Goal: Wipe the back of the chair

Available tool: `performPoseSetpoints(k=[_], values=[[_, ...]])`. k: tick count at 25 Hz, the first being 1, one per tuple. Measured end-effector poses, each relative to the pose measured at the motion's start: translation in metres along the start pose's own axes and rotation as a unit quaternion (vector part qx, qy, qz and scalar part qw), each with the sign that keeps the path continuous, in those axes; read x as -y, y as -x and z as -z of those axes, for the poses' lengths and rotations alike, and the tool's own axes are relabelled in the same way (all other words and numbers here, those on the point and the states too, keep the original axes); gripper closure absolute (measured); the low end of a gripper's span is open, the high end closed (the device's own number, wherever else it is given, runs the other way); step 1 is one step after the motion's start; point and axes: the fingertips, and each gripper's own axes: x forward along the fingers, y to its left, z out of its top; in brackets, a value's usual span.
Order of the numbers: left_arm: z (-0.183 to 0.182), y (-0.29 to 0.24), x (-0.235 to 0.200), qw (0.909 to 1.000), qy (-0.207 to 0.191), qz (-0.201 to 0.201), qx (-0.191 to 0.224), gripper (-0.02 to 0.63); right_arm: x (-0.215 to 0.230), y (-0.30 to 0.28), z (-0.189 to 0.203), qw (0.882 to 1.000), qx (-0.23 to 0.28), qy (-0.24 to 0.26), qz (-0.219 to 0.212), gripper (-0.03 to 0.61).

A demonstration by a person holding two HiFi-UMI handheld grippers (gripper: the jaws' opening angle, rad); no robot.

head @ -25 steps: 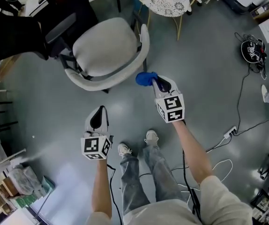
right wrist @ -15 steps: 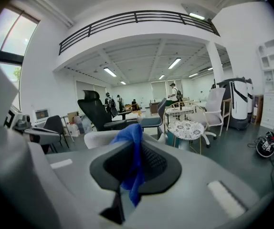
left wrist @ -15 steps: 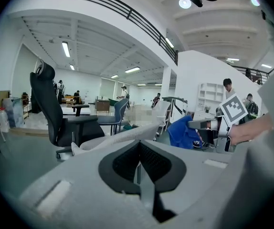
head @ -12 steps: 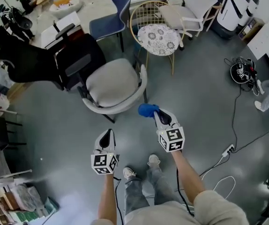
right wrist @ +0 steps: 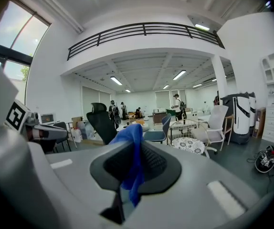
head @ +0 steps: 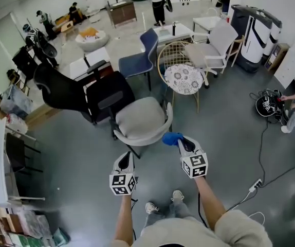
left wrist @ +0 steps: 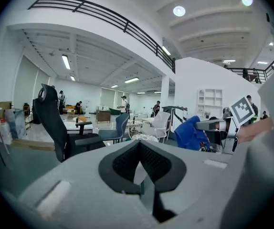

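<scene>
While clamping the blue cloth [head: 171,137] in the right gripper [head: 182,142] near the grey chair [head: 140,118] ahead, holds the left gripper [head: 126,157] closed, empty, alongside.

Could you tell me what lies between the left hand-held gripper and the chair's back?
In the head view, only grey floor and one dark chair leg show between the left hand-held gripper and the chair's back.

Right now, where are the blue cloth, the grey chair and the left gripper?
blue cloth [head: 171,138], head view, bunched middle.
grey chair [head: 140,118], head view, seat cushion.
left gripper [head: 127,156], head view, between its fingers.
</scene>
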Motion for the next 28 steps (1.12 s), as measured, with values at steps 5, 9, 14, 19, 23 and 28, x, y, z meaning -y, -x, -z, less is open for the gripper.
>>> performPoseSetpoints(k=[5,9,14,19,23,28], values=[[-0.041,0.017,-0.002,0.9997,-0.013,0.003,0.02,0.612,-0.005,0.017,-0.036,1.0,0.018,0.02,0.005,0.546],[-0.06,0.03,-0.006,0.9992,-0.025,0.003,0.03,0.612,-0.008,0.029,-0.06,0.999,0.034,0.034,0.016,0.546],[-0.075,0.044,-0.013,0.9986,-0.025,-0.001,0.047,0.612,-0.014,0.043,-0.078,0.998,0.053,0.035,0.026,0.546],[-0.079,0.052,-0.016,0.9984,-0.024,-0.002,0.052,0.612,-0.015,0.055,-0.075,0.998,0.049,0.034,0.034,0.546],[-0.079,0.057,-0.023,0.9984,-0.027,0.0,0.049,0.612,-0.02,0.056,-0.075,0.998,0.048,0.028,0.039,0.546],[-0.081,0.055,-0.027,0.9985,-0.024,0.002,0.049,0.612,-0.022,0.051,-0.076,0.998,0.041,0.034,0.036,0.546]])
